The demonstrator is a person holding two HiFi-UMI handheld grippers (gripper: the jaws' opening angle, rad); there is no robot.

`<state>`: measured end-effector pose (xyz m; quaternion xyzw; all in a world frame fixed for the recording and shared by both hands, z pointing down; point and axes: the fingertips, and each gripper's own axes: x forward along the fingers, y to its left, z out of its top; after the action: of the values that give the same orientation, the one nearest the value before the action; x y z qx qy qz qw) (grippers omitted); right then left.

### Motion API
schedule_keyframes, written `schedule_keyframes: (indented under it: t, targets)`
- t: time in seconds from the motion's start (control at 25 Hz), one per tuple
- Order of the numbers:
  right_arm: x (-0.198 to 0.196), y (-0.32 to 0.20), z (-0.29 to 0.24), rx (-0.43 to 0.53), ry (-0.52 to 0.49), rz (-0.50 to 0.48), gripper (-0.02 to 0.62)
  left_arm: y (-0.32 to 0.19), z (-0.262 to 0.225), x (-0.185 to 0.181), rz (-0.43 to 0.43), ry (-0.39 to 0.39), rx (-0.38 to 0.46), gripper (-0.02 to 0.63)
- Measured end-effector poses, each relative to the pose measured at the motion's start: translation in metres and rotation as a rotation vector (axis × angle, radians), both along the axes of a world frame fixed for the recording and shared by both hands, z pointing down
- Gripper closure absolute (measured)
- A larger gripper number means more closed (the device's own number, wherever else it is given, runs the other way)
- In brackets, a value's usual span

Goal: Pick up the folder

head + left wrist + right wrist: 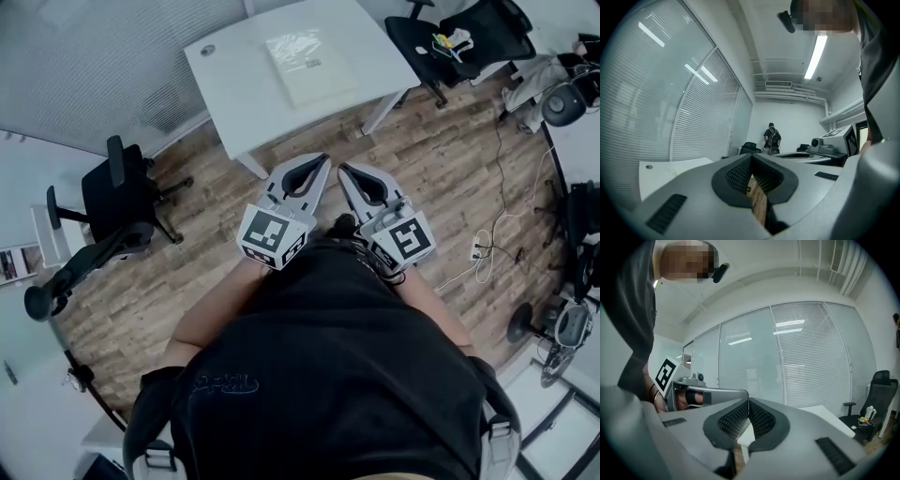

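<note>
Pointing level, jaws closed and empty, left gripper (324,159) and right gripper (341,169) face cream flat rectangular folder (305,64) ahead on white table (234,103), probably pre-reach.

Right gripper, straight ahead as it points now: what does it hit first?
Probably the near edge of the white table; nothing shows between it and the right gripper. Height is unclear.

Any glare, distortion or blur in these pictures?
Head view: evenly lit, sharp, edges bowed; the folder shows a soft sheen. Left gripper view: fisheye with dark corners, the ceiling light glares and reflects in the glazed wall. Right gripper view: same fisheye, light streaks on the glass panels.
</note>
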<state>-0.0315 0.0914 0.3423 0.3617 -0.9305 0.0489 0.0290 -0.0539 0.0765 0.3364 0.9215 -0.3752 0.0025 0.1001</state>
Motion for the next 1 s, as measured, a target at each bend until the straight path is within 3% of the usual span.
schedule_keyframes:
  t: [0.52,1.0]
  targets:
    - [-0.015,-0.05,0.008,-0.014,-0.014,-0.098,0.574,-0.048,0.008,-0.018,-0.099,-0.006,-0.029,0.592]
    - [0.026,-0.137,0.014,-0.026,-0.014,-0.161,0.574,-0.133,0.017,0.025,-0.148,-0.004,-0.059,0.592]
